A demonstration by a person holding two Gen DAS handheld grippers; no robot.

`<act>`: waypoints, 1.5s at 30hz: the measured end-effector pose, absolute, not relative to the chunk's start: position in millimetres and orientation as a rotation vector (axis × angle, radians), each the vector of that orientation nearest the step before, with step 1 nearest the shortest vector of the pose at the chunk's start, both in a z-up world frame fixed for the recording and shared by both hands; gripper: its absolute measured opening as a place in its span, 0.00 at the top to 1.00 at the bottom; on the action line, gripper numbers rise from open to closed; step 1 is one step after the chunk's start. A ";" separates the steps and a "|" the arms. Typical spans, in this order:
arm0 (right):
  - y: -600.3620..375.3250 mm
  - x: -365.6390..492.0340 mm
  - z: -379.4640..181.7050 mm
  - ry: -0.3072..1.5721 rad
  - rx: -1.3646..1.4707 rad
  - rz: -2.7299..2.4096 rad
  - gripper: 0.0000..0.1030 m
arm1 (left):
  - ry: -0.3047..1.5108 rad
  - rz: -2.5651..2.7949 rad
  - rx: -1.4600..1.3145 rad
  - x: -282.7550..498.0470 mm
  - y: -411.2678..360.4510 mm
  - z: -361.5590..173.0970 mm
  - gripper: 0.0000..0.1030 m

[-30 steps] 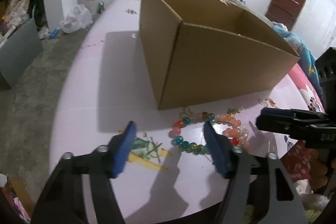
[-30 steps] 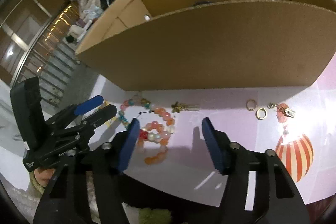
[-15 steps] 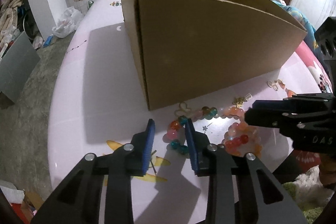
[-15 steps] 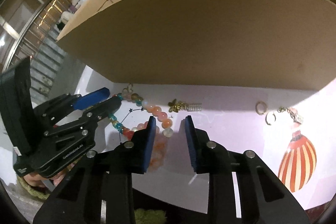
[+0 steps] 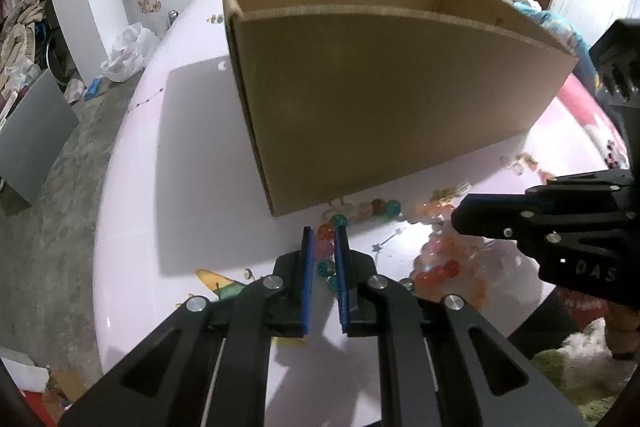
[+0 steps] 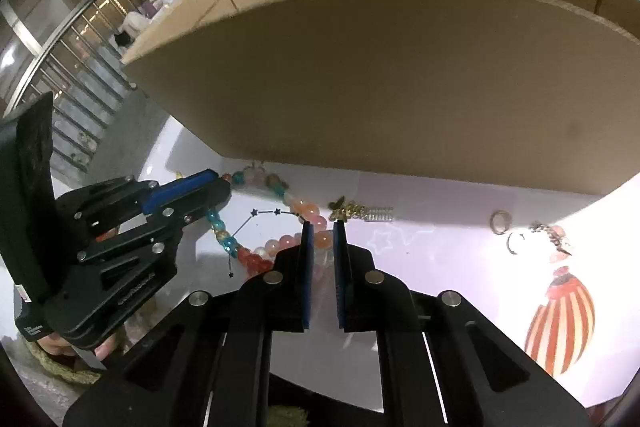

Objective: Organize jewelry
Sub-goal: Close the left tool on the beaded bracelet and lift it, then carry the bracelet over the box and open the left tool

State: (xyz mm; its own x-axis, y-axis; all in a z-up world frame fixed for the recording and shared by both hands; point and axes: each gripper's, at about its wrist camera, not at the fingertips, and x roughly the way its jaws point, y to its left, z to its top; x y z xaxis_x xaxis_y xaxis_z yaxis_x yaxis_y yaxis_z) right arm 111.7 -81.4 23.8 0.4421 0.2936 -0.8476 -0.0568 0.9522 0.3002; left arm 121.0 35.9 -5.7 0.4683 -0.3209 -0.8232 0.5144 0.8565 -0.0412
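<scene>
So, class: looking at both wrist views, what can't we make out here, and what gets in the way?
- Floor of the cardboard box: both views, hidden by its near wall.
- Beaded bracelets: right wrist view, partly covered by the right gripper and left gripper.
- Small gold pieces: left wrist view, blurred.
- Rings: right wrist view, too small for detail.

The cardboard box (image 5: 380,99) is matt brown paperboard, its top edge rough and torn at twelve o'clock; the table (image 5: 192,163) is glossy, smooth, pale pink with printed pictures; the multicoloured bead bracelet (image 6: 224,239) looks glassy and translucent; the peach bead bracelet (image 6: 316,223) shines softly; two rings (image 6: 502,223) at three o'clock look metallic; the floor (image 5: 48,227) is rough grey concrete.
</scene>
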 end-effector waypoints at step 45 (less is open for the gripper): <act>-114.0 239.5 78.1 0.978 0.324 0.384 0.93 | 0.771 -0.562 0.179 222.1 4.9 93.3 0.91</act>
